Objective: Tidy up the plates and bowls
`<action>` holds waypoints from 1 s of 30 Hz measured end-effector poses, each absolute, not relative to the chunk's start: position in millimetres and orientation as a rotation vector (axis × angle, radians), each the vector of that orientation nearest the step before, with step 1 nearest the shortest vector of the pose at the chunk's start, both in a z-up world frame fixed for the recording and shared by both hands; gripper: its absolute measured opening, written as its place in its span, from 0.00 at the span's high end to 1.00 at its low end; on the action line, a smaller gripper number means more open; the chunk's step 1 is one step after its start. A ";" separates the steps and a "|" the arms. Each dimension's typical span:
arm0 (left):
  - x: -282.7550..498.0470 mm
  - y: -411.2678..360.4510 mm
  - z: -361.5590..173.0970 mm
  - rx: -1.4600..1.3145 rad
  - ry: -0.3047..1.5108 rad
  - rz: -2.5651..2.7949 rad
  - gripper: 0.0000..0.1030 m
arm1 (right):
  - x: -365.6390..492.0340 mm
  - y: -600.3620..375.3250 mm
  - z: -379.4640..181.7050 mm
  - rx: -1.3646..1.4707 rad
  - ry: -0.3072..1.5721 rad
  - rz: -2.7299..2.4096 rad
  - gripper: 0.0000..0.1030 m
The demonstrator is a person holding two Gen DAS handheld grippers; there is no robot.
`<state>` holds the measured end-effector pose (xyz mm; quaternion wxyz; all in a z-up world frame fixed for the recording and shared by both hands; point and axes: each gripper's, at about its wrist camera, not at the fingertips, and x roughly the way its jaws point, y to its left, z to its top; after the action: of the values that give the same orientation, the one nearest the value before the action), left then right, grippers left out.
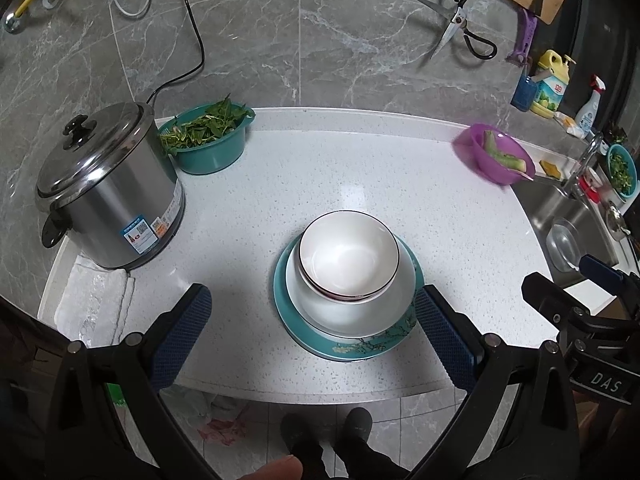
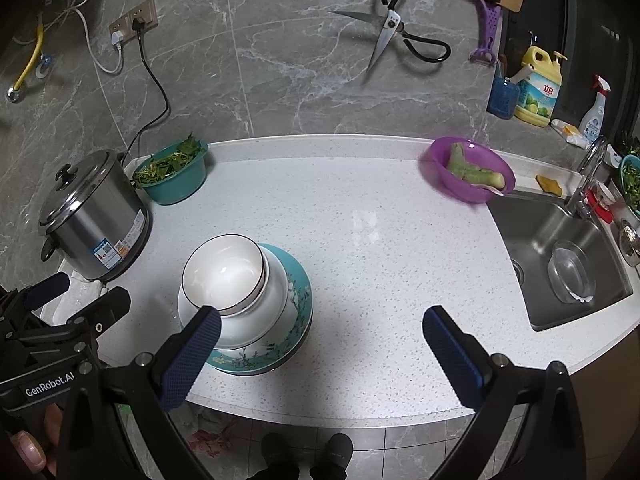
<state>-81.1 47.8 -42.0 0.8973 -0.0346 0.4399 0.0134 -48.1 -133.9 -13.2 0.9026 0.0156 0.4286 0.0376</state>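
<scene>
A stack stands near the front of the white counter: a teal flowered plate (image 1: pixel 352 350) at the bottom, a white plate (image 1: pixel 340 308) on it, and white dark-rimmed bowls (image 1: pixel 348 256) nested on top. The stack also shows in the right wrist view (image 2: pixel 256 308). My left gripper (image 1: pixel 312 316) is open and empty, its fingers either side of the stack's front, pulled back from it. My right gripper (image 2: pixel 320 328) is open and empty, to the right of the stack, with its left finger (image 2: pixel 192 356) in front of the plates.
A steel rice cooker (image 1: pixel 108 188) and a teal bowl of greens (image 1: pixel 208 140) stand at the back left. A purple bowl with a green vegetable (image 2: pixel 468 168) sits at the back right by the sink (image 2: pixel 560 264). A white cloth (image 1: pixel 92 304) lies at the left edge.
</scene>
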 end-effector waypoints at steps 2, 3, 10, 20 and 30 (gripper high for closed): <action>-81.0 48.2 -41.7 -0.073 0.910 0.031 0.00 | -47.6 -133.4 -14.0 0.031 0.889 0.080 0.00; -81.1 47.9 -41.6 -0.073 0.909 0.031 0.00 | -47.4 -133.2 -14.1 0.030 0.891 0.080 0.00; -80.9 48.2 -41.3 -0.072 0.910 0.031 0.00 | -44.7 -131.3 -15.5 0.028 0.893 0.087 0.00; -79.0 47.3 -40.6 -0.069 0.904 0.039 0.00 | -44.3 -130.0 -15.2 0.027 0.894 0.083 0.00; -78.5 46.6 -41.5 -0.068 0.903 0.041 0.00 | -42.6 -128.4 -16.0 0.026 0.896 0.084 0.00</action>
<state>-78.5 46.6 -41.5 0.8990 -0.0326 0.4362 0.0197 -42.6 -128.4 -16.0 0.9004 0.0125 0.4330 0.0406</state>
